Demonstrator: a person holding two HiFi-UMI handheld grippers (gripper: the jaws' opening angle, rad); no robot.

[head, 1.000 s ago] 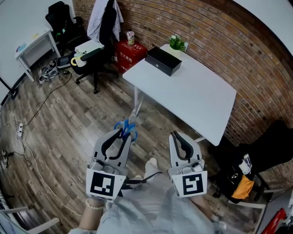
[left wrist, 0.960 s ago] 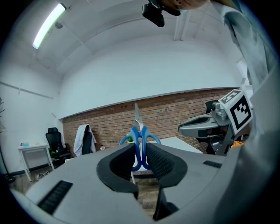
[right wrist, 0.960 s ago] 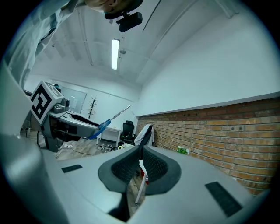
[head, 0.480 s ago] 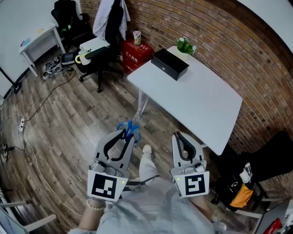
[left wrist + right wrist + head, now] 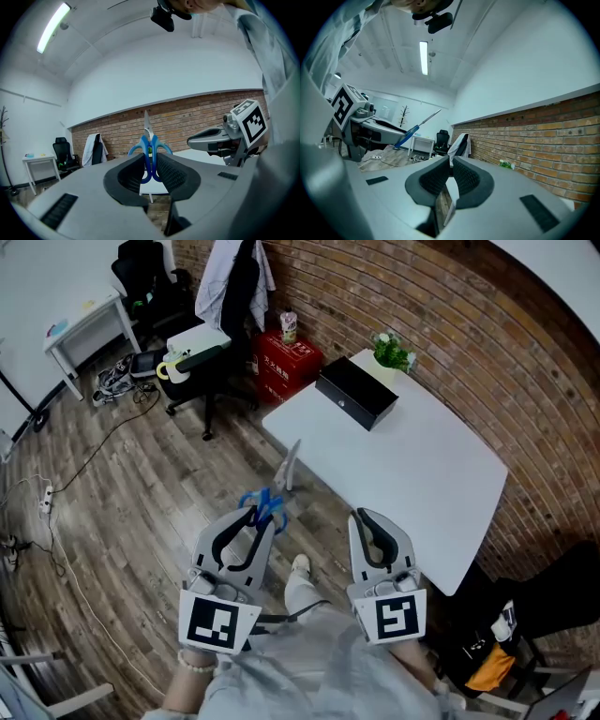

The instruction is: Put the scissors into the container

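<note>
Blue-handled scissors are clamped by their handles in my left gripper, silver blades pointing ahead toward the white table. In the left gripper view the scissors stand upright between the pads, tip up. The container, a black box, sits at the table's far end by a small potted plant. My right gripper is held beside the left one, shut with nothing in it. Both grippers hang over the wooden floor, short of the table's near edge. The right gripper view also shows the scissors off to its left.
A brick wall runs behind the table. At the back left are an office chair with a jacket over it, a red box and a small white desk. Cables trail over the floor. A dark chair stands at the right.
The table and black box have slid to the right and nearer in the head view as the person moves toward them. Both grippers keep their pose, and the scissors stay gripped.
</note>
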